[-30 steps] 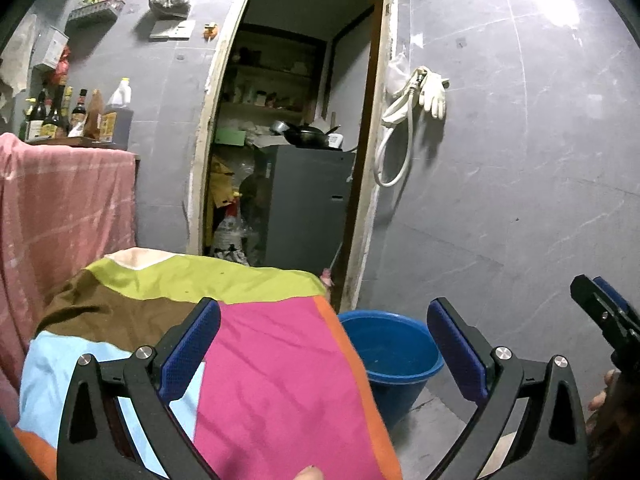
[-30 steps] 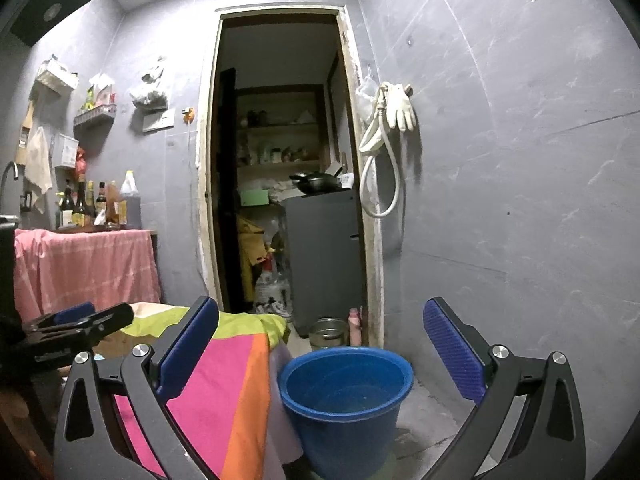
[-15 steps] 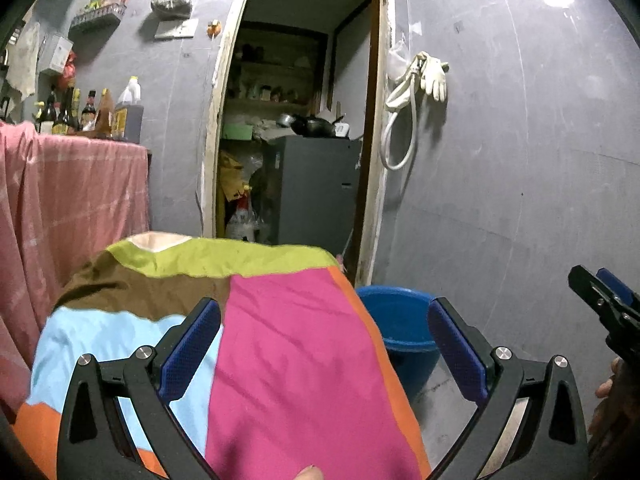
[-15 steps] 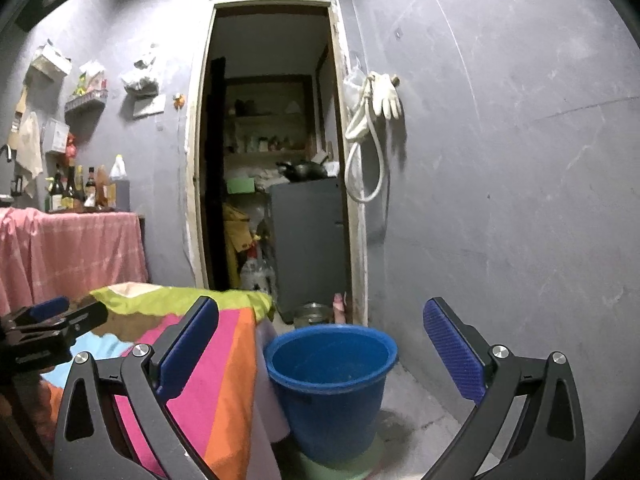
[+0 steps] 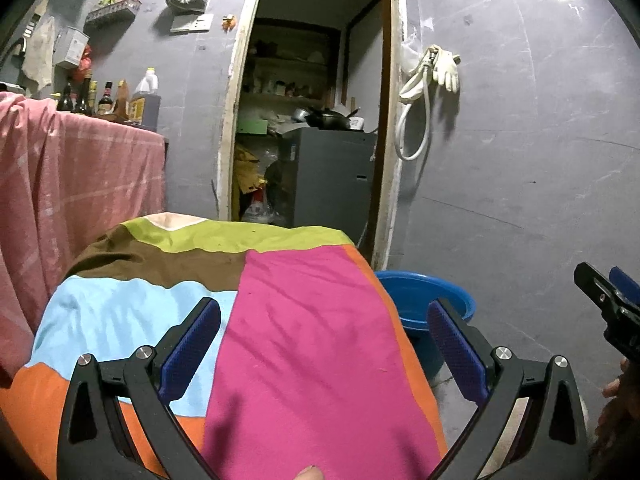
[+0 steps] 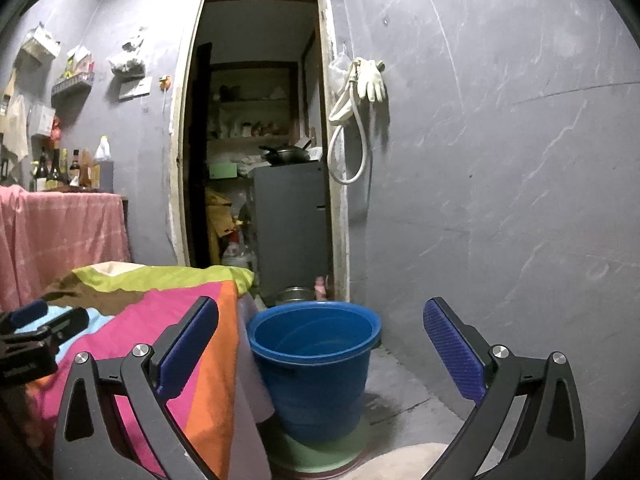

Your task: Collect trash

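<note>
You are holding the left gripper (image 5: 323,344) with its blue-padded fingers spread wide apart and nothing between them, hovering over the colourful cloth (image 5: 296,344) that is filling the lower centre of the left wrist view. That cloth is soft and wrinkled, pieced from pink, light blue, brown, green and orange panels, and its orange right edge is dropping off just beside the blue bucket (image 6: 316,364).

You are keeping the right gripper (image 6: 320,344) likewise gaping and empty, framing the bucket at the lower centre of the right wrist view. The bucket is round, smooth plastic with a rolled rim, standing upright on a pale green round mat (image 6: 320,446) on the grey floor. No trash is showing on the cloth or in the visible part of the bucket.

Open floor is lying to the right of the bucket, bounded by the smooth grey tiled wall (image 6: 500,180). Behind the bucket, a doorway (image 6: 256,120) is opening into a cluttered storeroom with a grey cabinet (image 6: 292,224). A pink checked cloth (image 5: 76,184) is draping at the left edge, with bottles (image 5: 86,98) standing on top.
</note>
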